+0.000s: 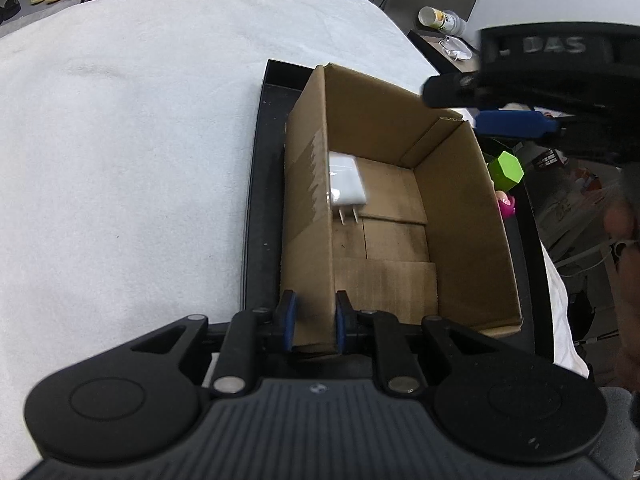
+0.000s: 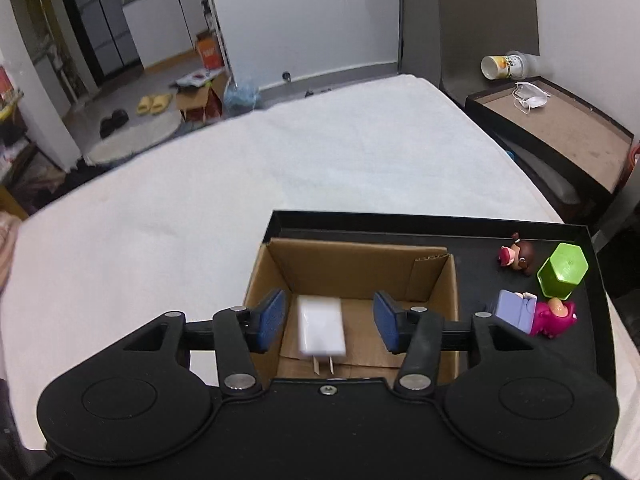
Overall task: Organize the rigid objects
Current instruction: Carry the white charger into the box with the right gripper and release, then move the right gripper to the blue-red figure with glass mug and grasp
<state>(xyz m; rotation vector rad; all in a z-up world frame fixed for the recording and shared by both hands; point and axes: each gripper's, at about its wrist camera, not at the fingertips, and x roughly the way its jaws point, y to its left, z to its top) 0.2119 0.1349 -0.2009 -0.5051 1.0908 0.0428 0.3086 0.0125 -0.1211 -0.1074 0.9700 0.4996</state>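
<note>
The left gripper [image 1: 313,322] was clamped on the near-left wall of an open cardboard box [image 1: 460,216], one blue pad outside & one inside the wall. The box sat in a black tray [image 1: 260,200] on a table w/ a white cloth [image 1: 120,140]. Inside the box, a white charger [image 1: 346,179] lay flat on the bottom against the left wall, prongs pointing toward the camera.

The right gripper [image 2: 329,322] hung above the box, jaws spread wide & holding nothing; in the right wrist view the charger [image 2: 321,328] showed between its blue pads [image 2: 272,318], blurred, apart from both. From the left wrist view the same gripper [image 1: 486,108] appeared at upper right over the box's far corner.

On the tray to the right of the box: a green hexagonal block [image 2: 562,270], a brown figurine [image 2: 516,256] & a pink figurine [image 2: 554,316] w/ a lilac piece [image 2: 514,308] touching it. Beyond the table, a black side table [image 2: 560,132] carried a face mask [image 2: 530,96] & a tipped cup [image 2: 506,66].
</note>
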